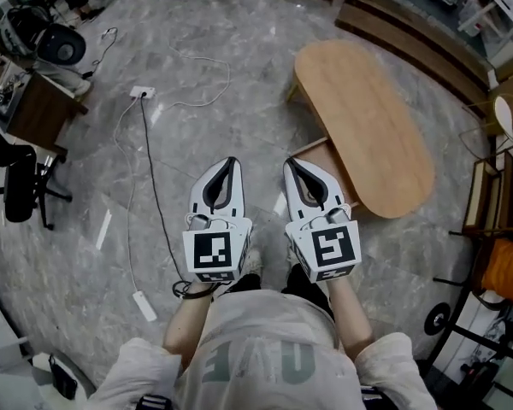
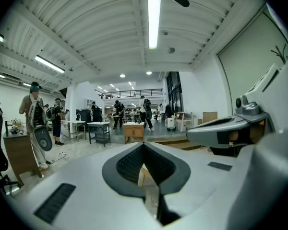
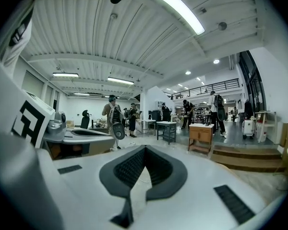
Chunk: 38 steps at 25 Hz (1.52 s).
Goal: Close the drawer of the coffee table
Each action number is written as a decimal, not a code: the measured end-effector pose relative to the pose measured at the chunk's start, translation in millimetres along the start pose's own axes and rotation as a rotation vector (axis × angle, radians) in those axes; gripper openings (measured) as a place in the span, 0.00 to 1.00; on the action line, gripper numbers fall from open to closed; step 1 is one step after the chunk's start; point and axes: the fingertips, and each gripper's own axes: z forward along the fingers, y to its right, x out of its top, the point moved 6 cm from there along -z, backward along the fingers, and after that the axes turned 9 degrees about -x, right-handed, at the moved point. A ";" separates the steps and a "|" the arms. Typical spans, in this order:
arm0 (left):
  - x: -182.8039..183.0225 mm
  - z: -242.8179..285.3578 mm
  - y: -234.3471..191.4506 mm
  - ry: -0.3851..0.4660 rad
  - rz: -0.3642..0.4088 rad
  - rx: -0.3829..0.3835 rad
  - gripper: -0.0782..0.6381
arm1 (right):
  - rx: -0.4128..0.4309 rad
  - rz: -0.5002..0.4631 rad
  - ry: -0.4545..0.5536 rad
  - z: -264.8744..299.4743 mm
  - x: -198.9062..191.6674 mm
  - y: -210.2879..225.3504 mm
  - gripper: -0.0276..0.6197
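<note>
The approach is judged to be the step in hand. The drawer [image 1: 327, 155] is seen pulled out from under the near edge of the coffee table [image 1: 368, 118], which stands on the floor ahead and to the right. The left gripper [image 1: 231, 162] and the right gripper [image 1: 291, 163] are held side by side above the floor, each with its jaws together and nothing between them. In the head view the right gripper's tip is seen just beside the drawer; contact cannot be told. Next, a closed tip would need to be lowered against the drawer front and pushed toward the table until the front sits flush.
</note>
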 end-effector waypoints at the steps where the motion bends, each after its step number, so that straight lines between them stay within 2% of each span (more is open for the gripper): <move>1: -4.0 10.4 1.2 0.002 0.003 -0.016 0.12 | -0.013 -0.001 -0.003 3.0 -6.1 8.4 0.05; 6: -50.9 77.4 10.4 -0.012 0.042 -0.107 0.12 | -0.086 -0.044 -0.036 27.2 -71.7 49.1 0.05; 10: -103.1 135.6 46.9 -0.033 0.001 -0.163 0.12 | -0.103 -0.075 -0.106 37.9 -148.5 94.7 0.05; 12: -137.5 160.2 68.4 -0.037 0.001 -0.225 0.12 | -0.113 -0.073 -0.157 42.5 -191.0 111.1 0.05; 15: -197.4 188.1 105.0 -0.103 -0.008 -0.317 0.12 | -0.137 -0.036 -0.251 41.5 -255.5 134.0 0.05; 18: -251.6 214.8 136.6 -0.139 -0.013 -0.368 0.12 | -0.139 -0.027 -0.301 40.8 -315.7 155.1 0.05; 21: -298.0 228.2 160.8 -0.174 -0.032 -0.346 0.12 | -0.138 -0.059 -0.358 30.9 -367.6 164.9 0.05; 24: -327.2 234.1 178.1 -0.220 -0.056 -0.321 0.12 | -0.143 -0.045 -0.397 23.0 -399.7 169.4 0.05; 28: -342.2 236.0 190.0 -0.254 -0.077 -0.314 0.12 | -0.139 -0.028 -0.414 17.1 -416.5 173.7 0.05; 32: -351.2 237.4 191.8 -0.305 -0.071 -0.286 0.12 | -0.121 -0.024 -0.411 15.6 -416.5 179.0 0.05; 33: -356.9 239.0 190.3 -0.324 -0.098 -0.260 0.12 | -0.115 -0.024 -0.408 15.4 -415.6 181.1 0.05; 34: -366.6 241.4 187.4 -0.351 -0.156 -0.226 0.12 | -0.108 -0.021 -0.404 15.4 -414.8 183.3 0.05; 36: -399.6 248.6 179.9 -0.432 -0.356 -0.155 0.12 | -0.095 0.000 -0.399 15.5 -413.7 187.5 0.05; 38: -442.8 256.7 174.5 -0.527 -0.560 -0.098 0.25 | -0.080 0.021 -0.401 15.3 -413.0 190.4 0.05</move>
